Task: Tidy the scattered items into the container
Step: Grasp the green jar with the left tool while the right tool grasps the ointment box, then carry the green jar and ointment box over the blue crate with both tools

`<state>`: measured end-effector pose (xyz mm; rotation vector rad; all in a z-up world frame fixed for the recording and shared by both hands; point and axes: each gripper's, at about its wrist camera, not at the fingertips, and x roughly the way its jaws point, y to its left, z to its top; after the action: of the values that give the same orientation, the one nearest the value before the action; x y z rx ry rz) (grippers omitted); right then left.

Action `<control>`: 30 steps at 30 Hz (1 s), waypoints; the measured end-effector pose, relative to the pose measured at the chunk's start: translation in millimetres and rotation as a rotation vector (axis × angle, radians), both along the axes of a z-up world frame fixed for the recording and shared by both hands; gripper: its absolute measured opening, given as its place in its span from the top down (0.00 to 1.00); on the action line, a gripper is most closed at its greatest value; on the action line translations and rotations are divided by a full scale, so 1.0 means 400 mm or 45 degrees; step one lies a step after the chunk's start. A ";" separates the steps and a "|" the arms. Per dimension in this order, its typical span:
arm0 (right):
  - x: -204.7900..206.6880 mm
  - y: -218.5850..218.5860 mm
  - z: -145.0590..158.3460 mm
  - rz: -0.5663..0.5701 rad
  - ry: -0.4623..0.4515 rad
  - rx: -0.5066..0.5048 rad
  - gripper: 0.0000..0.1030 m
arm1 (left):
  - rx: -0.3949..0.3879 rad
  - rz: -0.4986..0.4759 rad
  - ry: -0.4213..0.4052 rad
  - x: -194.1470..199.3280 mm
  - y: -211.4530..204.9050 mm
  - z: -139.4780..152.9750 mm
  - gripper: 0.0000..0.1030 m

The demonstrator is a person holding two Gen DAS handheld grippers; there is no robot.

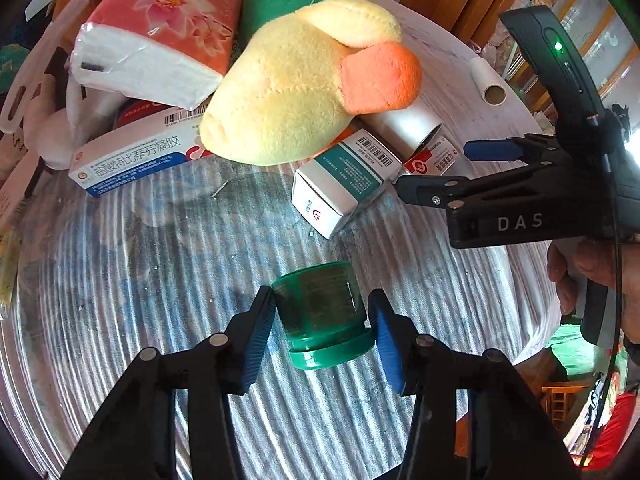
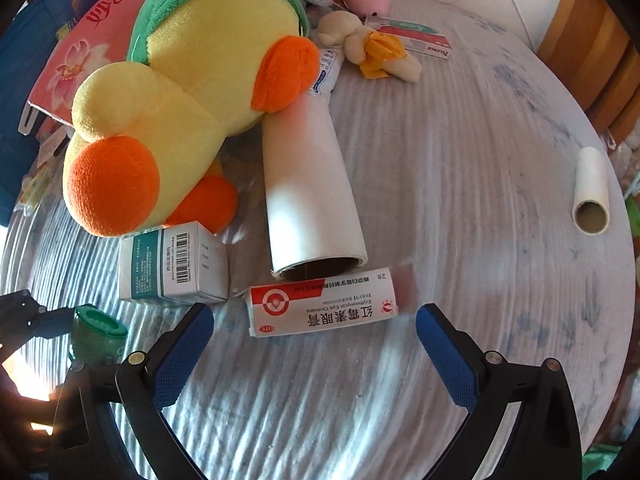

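My left gripper (image 1: 322,330) points steeply down, its blue pads (image 1: 260,336) drawn in on either side of a small green jar (image 1: 324,316) — the left pad touches it, and the right one looks pressed to the rim, though I can't be sure from this angle. My right gripper (image 2: 314,354) also tilts sharply downward, jaws spread wide with nothing between the fingertips. In the left view a bare hand (image 1: 592,276) wraps its handle.
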<state>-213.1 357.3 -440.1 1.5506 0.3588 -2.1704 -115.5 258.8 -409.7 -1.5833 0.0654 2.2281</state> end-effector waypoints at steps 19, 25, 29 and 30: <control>0.014 0.019 0.031 -0.018 0.021 0.012 0.27 | 0.016 0.019 0.060 0.023 -0.045 0.059 0.54; 0.016 0.042 0.062 -0.043 0.024 -0.027 0.27 | 0.017 0.021 0.078 0.015 -0.095 0.070 0.54; 0.026 0.071 0.051 -0.057 0.004 -0.019 0.27 | 0.024 0.023 0.080 -0.021 -0.123 0.080 0.54; 0.032 0.077 0.049 -0.058 -0.001 -0.014 0.27 | 0.025 0.022 0.082 -0.022 -0.129 0.083 0.54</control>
<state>-200.4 388.1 -420.5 1.5681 0.3134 -2.2028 -124.3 207.2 -376.3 -1.5073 0.0480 2.2864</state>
